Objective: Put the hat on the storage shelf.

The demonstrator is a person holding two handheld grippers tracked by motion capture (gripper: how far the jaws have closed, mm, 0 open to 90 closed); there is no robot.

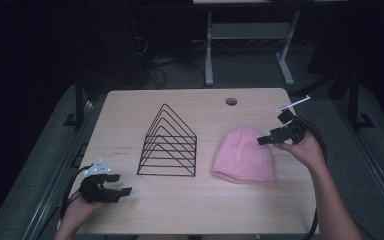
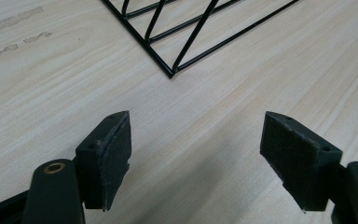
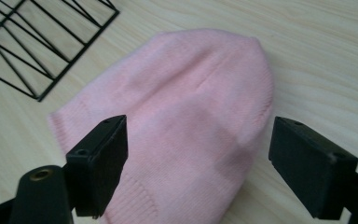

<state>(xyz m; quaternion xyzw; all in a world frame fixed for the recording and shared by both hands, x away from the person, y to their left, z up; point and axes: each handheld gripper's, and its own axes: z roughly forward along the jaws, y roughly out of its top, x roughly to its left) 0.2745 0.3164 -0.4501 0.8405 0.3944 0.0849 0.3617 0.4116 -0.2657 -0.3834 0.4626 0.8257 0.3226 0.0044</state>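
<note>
Right gripper view: the right gripper (image 3: 198, 163) is held wide open over the pink knit hat (image 3: 182, 121), lying flat right of the wire rack (image 1: 167, 142); soft and light, it is best pinched at a fold, while the left gripper (image 2: 196, 158) is open too.

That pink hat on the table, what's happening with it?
A person sits at a wooden table with a hand-held claw in each hand. The right claw hangs open over the pink hat, which lies flat and is not gripped yet; it looks about to be picked up. The left claw, also open and holding nothing, sits low near the table's front left corner. A black wire rack stands between the two, left of the hat.
</note>
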